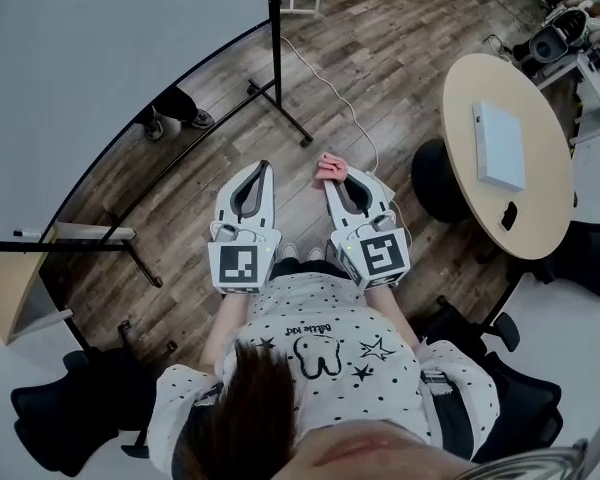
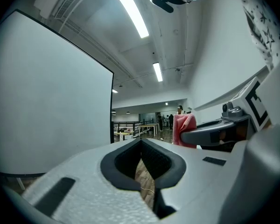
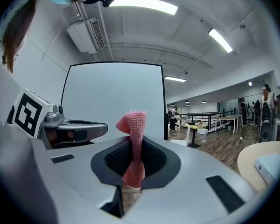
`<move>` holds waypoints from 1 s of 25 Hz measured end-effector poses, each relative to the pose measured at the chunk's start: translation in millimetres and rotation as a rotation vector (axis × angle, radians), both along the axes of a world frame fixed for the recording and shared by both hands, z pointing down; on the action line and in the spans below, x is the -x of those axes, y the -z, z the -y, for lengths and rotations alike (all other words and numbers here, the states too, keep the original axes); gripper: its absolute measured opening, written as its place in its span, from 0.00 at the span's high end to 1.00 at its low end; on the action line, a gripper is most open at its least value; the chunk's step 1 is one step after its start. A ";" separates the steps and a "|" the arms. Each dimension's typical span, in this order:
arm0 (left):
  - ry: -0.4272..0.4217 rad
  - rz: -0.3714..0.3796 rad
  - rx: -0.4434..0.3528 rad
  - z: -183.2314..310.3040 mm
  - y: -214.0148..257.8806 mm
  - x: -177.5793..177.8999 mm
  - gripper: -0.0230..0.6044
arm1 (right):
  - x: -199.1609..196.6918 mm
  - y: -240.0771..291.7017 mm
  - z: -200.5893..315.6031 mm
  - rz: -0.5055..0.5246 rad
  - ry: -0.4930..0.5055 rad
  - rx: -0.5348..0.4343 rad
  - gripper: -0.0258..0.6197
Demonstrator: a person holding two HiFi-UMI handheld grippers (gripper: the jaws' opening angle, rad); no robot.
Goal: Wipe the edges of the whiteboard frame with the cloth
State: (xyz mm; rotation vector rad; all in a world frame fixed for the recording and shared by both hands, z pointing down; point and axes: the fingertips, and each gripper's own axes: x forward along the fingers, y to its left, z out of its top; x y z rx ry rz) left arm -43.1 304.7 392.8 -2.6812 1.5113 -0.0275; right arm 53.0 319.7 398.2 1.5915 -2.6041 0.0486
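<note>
A large whiteboard (image 1: 100, 58) with a thin black frame (image 1: 274, 28) stands on the left of the head view; it fills the left gripper view's left (image 2: 42, 92) and stands ahead in the right gripper view (image 3: 114, 97). My right gripper (image 1: 327, 176) is shut on a pink cloth (image 3: 133, 143), whose top pokes above the jaws (image 1: 329, 167). My left gripper (image 1: 265, 168) is shut with nothing between its jaws, held beside the right one, a short way from the frame's right edge. From the left gripper view the cloth (image 2: 183, 127) shows at right.
The board's black stand legs (image 1: 285, 113) spread over the wooden floor, and a white cable (image 1: 330, 93) runs past them. A round wooden table (image 1: 510, 158) with a white box stands at right. Black office chairs (image 1: 70, 408) flank the person.
</note>
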 end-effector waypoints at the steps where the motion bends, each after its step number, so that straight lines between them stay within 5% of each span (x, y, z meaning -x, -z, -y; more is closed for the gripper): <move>1: 0.000 0.002 -0.002 0.8 0.9 1.0 0.94 | 0.5 1.6 1.5 0.009 0.004 -0.006 0.91; 10: -0.010 0.013 -0.030 30.5 12.8 7.7 0.94 | 0.1 1.3 32.5 0.013 0.004 -0.012 0.91; 25: 0.094 -0.014 -0.011 110.6 9.7 -26.3 0.94 | -41.0 -2.9 116.9 0.008 0.096 0.013 0.91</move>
